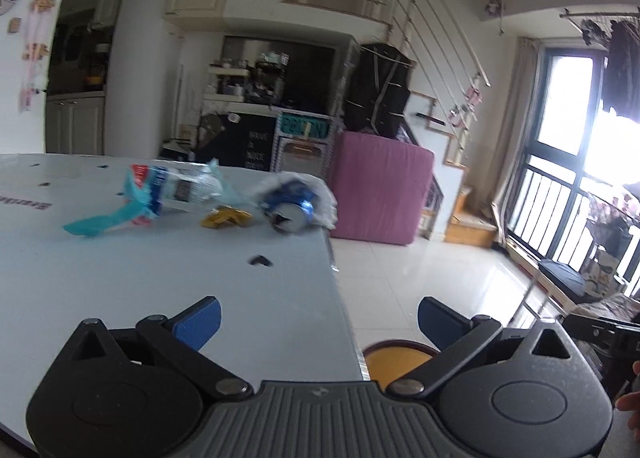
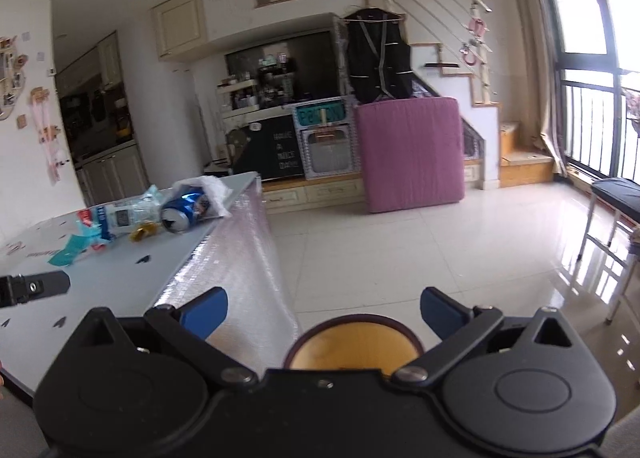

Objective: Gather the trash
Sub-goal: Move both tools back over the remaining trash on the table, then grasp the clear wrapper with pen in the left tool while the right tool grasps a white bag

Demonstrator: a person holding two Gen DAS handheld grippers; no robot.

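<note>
Lying near the counter's far corner, the trash sits bunched together: a blue can on its side against a white crumpled tissue, a yellow wrapper beside it, then a clear plastic package and a teal scrap. Both grippers hang well short of it, left gripper and right gripper each with fingers spread wide, holding nothing. An orange-topped stool stands below on the tiled floor.

Trash clustered at far end of counter, near its right edge: can rightmost, tissue behind it, small wrapper left of can, plastic packet further left. Bin on floor, right of counter.
</note>
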